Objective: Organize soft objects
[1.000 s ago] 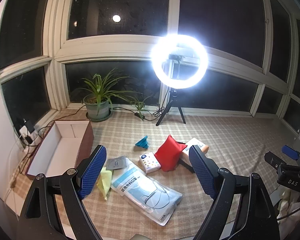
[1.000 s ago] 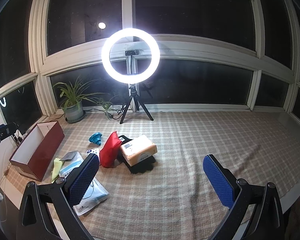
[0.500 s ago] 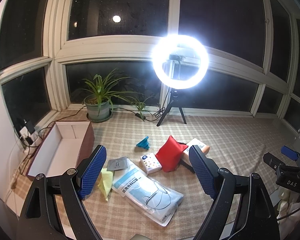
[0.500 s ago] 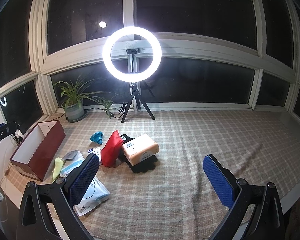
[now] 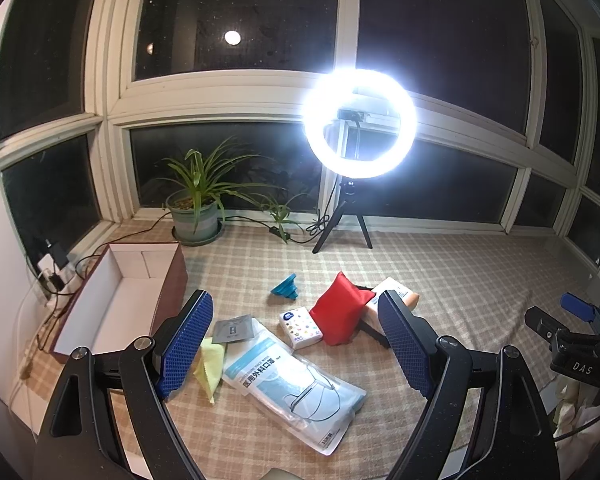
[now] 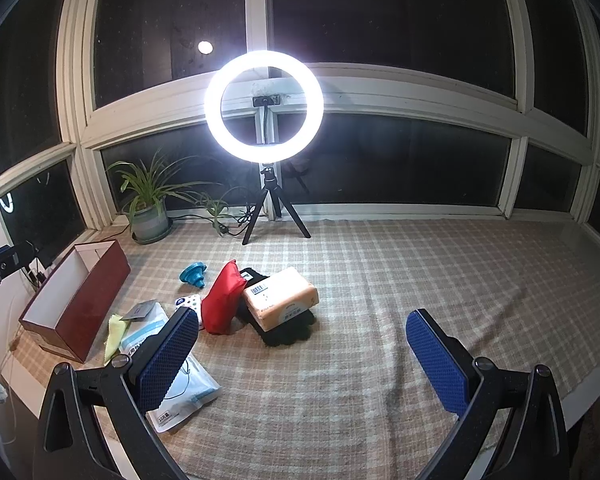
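Soft items lie on the checked cloth: a red pouch (image 5: 342, 314) (image 6: 220, 300), an orange tissue pack (image 6: 280, 298) (image 5: 396, 294) on a black cloth (image 6: 288, 330), a small tissue packet (image 5: 300, 328), a face-mask bag (image 5: 296, 386) (image 6: 172, 376), a yellow cloth (image 5: 210, 364) (image 6: 114, 334), a grey sachet (image 5: 234, 328) and a teal item (image 5: 286, 288) (image 6: 193, 274). An open dark red box (image 5: 112, 300) (image 6: 76, 300) stands left of them. My left gripper (image 5: 296, 344) is open and empty above the pile. My right gripper (image 6: 300, 360) is open and empty, right of the pile.
A lit ring light on a tripod (image 5: 358, 124) (image 6: 264, 106) and a potted plant (image 5: 196, 200) (image 6: 148, 204) stand by the windows. Cables and a power strip (image 5: 52, 268) lie at the left wall. The right gripper's body (image 5: 572, 340) shows at right.
Both grippers have barely shifted; the right view has drifted slightly left. Nothing on the cloth has moved.
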Demonstrator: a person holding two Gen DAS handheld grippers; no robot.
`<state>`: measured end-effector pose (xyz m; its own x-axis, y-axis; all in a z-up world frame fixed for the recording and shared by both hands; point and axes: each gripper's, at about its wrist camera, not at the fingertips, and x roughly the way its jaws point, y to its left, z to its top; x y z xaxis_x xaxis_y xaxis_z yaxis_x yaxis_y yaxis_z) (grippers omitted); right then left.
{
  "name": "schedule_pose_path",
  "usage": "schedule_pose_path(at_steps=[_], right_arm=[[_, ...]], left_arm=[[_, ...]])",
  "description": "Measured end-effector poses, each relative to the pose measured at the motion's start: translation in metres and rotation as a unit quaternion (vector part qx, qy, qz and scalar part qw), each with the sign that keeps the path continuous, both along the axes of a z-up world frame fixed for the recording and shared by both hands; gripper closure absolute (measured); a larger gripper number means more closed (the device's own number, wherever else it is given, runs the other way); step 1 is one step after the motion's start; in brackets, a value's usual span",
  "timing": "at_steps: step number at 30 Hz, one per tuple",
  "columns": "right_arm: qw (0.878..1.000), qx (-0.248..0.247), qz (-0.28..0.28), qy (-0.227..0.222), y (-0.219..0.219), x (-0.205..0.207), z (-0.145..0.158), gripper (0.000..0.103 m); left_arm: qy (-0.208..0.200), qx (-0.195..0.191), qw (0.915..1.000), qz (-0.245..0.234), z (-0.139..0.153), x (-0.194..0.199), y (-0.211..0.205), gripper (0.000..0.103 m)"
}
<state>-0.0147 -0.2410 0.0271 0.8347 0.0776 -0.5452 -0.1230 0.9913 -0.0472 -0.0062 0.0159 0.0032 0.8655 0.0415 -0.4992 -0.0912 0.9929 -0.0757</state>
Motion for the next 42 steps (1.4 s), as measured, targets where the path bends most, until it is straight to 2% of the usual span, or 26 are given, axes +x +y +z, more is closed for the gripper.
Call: schedule_pose_path(at_steps=[25, 42], right_arm=[[1.000, 0.002, 0.002, 0.011, -0.001, 0.012, -0.010, 0.000], [0.999, 0.009, 0.015, 0.048, -0.009, 0.046, -0.026, 0.000]], left_arm=[[0.000, 0.000, 1.0000, 0.000, -0.002, 0.001, 0.001, 0.018], [0.025, -0.003, 0.9996, 0.012, -0.017, 0.023, 0.001, 0.018]])
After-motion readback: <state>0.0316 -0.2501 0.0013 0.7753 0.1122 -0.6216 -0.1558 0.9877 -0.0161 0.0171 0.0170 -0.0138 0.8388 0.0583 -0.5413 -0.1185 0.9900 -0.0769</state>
